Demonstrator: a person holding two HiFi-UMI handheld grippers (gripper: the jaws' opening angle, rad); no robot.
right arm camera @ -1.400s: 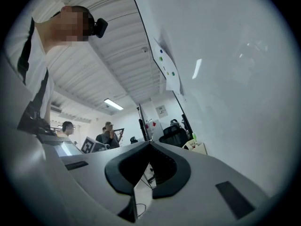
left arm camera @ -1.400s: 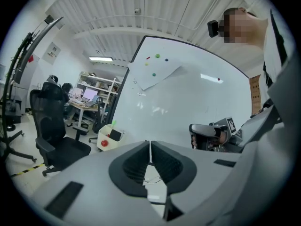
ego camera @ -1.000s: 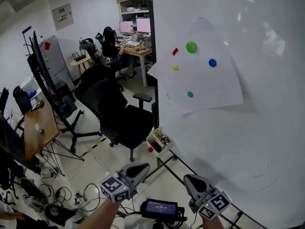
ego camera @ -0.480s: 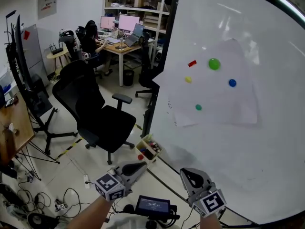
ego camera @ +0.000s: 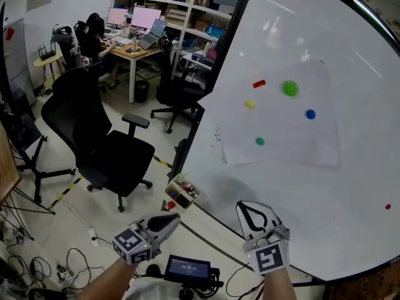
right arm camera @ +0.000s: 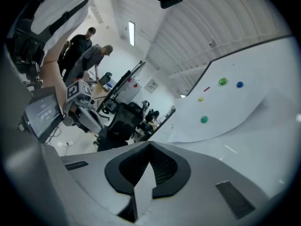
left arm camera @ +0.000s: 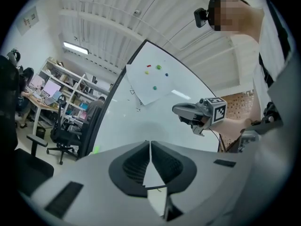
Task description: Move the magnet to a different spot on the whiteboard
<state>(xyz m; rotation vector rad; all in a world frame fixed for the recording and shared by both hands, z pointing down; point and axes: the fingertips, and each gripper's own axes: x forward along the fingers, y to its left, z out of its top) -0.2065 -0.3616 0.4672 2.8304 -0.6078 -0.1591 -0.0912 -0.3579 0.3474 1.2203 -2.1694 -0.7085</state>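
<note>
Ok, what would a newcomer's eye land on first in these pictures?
The big white whiteboard fills the right side, with a white paper sheet on it. The large green round magnet stands out near the sheet's top. Low in front, the left gripper and right gripper hang shut and empty.

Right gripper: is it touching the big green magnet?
Apart. The head view shows the right gripper low down, with bare whiteboard between it and the big green magnet high up.
</note>
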